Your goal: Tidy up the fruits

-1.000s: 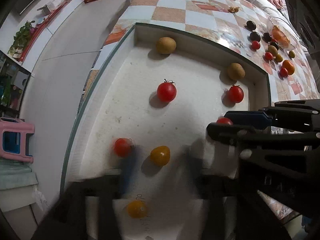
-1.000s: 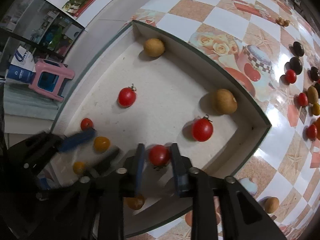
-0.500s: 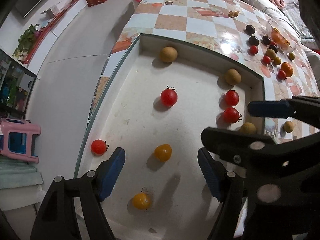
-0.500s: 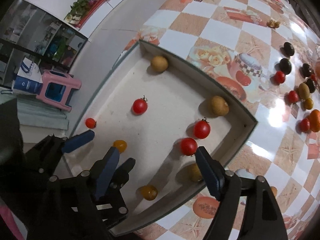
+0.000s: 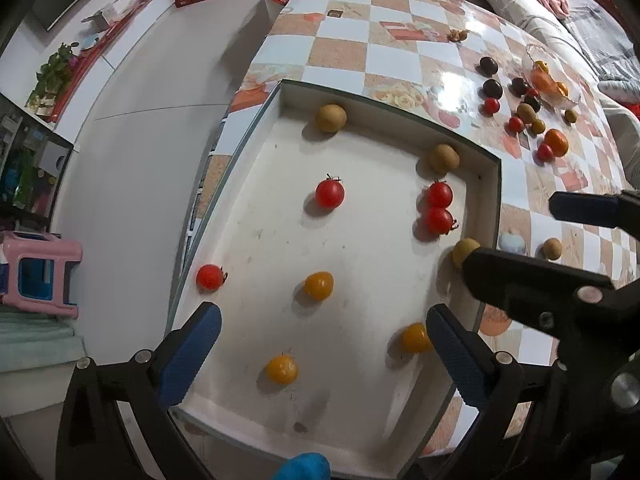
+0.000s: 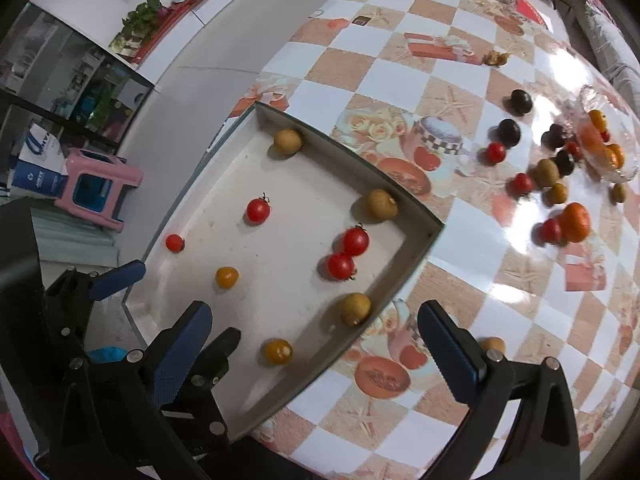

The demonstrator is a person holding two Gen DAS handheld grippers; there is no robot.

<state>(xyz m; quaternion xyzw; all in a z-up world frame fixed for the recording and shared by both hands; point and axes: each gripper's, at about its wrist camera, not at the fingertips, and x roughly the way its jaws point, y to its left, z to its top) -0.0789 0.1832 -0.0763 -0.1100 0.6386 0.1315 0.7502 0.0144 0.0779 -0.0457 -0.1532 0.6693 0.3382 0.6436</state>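
A white tray (image 5: 497, 184) holds several fruits: red tomatoes (image 5: 330, 194), a touching red pair (image 5: 439, 208) by the right wall, yellow tomatoes (image 5: 319, 286) and brown round fruits (image 5: 330, 118). My left gripper (image 5: 323, 320) hangs above the tray's near end. Its jaws are opening wide, with nothing gripped between them. My right gripper (image 6: 313, 316) hovers over the tray's near right corner (image 6: 434, 226). Its jaws are also opening and touch no fruit. A brown fruit (image 6: 355, 309) and a yellow tomato (image 6: 277, 351) lie below it.
The checkered table (image 6: 400, 76) carries loose dark plums (image 6: 520, 101), red tomatoes, an orange (image 6: 576, 222) and brown fruits beside a glass bowl (image 6: 612, 168). One brown fruit (image 5: 553, 248) sits just outside the tray. A pink stool (image 5: 40, 276) stands on the floor.
The right gripper let go of a red tomato, which now lies against another by the tray's right wall. Both grippers opened wide and rose away from the tray.
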